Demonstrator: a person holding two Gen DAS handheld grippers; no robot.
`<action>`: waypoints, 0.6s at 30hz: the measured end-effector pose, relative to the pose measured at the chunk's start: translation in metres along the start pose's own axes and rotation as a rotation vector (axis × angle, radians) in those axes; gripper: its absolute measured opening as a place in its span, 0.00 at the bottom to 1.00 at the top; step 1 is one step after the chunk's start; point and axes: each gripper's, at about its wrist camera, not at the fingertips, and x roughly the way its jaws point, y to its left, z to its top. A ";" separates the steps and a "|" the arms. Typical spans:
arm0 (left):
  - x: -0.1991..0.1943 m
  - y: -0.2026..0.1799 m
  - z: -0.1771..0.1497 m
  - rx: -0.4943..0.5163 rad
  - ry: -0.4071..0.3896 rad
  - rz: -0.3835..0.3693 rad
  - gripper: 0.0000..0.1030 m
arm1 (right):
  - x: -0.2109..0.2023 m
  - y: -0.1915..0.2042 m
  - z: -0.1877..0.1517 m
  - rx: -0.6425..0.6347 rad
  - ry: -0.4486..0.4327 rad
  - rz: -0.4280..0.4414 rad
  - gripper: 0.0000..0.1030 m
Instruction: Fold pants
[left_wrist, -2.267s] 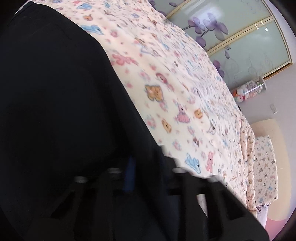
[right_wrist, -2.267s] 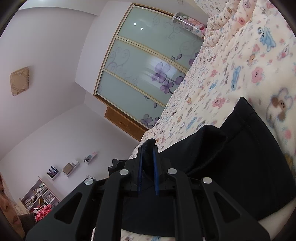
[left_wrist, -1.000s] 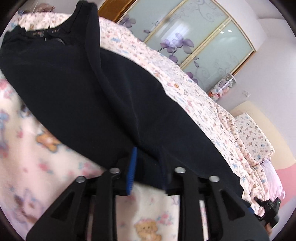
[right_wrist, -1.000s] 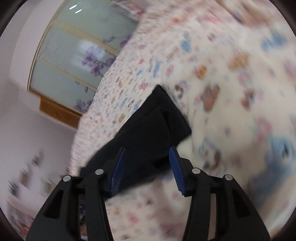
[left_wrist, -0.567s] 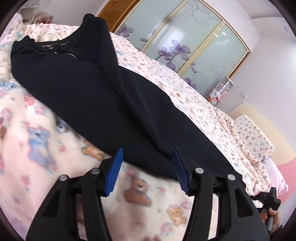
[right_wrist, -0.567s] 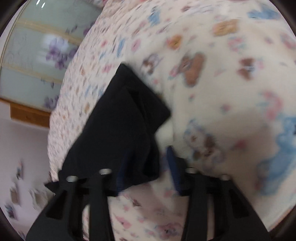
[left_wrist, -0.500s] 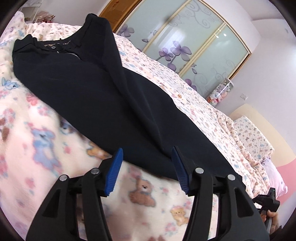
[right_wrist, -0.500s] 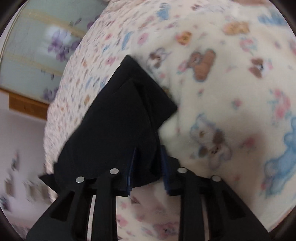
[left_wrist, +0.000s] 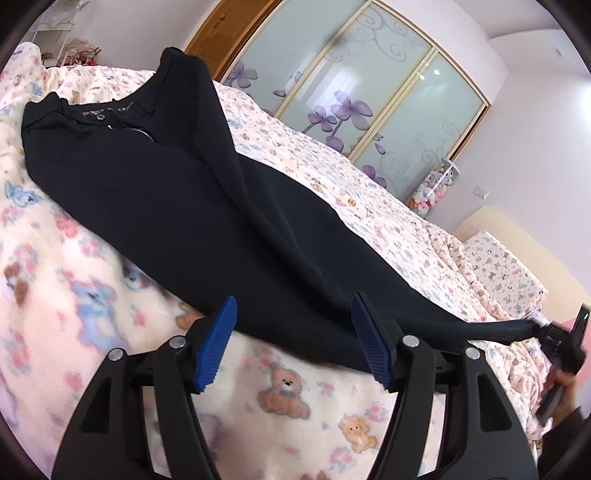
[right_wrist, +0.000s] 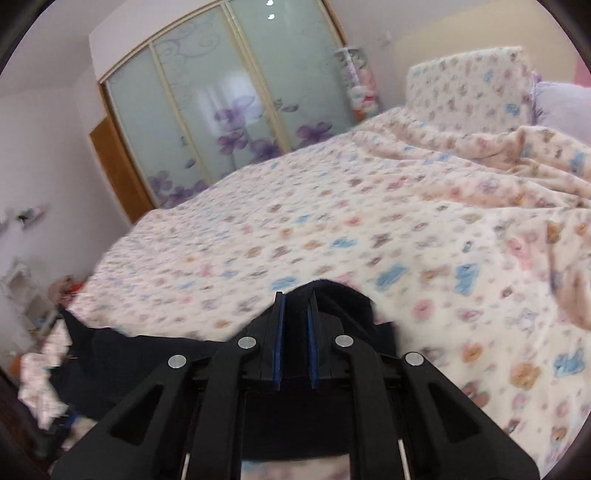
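Black pants (left_wrist: 184, 192) lie stretched across the bed, waistband at the far left, legs running right. My left gripper (left_wrist: 293, 297) hovers at their near edge; its jaws are opening and the blue pads (left_wrist: 218, 343) touch no cloth. The right gripper (right_wrist: 295, 295) is closing, its pads pressed on the black leg end (right_wrist: 332, 306), which it holds raised off the blanket. In the left wrist view that right gripper (left_wrist: 554, 332) appears at the far right, with the leg end pulled up to it and a hand (left_wrist: 561, 387) below.
A cream blanket with bears (left_wrist: 288, 398) covers the bed (right_wrist: 332, 206). Sliding glass doors with purple flowers (left_wrist: 369, 92) and a wooden door (right_wrist: 118, 170) stand behind. A pillow (right_wrist: 469, 85) and rumpled bedding (right_wrist: 517, 155) sit at the head end. Clutter (right_wrist: 40, 369) lies at the left.
The left gripper let go of the pants' edge, opened wide and drew back a little. The right gripper shut on the leg end, rolled upright and lifted it.
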 end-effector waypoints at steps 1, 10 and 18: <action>-0.002 0.002 0.001 -0.008 -0.006 0.000 0.64 | 0.013 -0.014 -0.011 0.030 0.053 -0.038 0.10; -0.011 0.034 0.048 -0.066 -0.024 0.032 0.74 | 0.048 -0.086 -0.090 0.286 0.257 -0.036 0.11; 0.037 0.070 0.145 -0.112 0.188 0.007 0.86 | 0.028 -0.083 -0.095 0.380 0.209 -0.033 0.34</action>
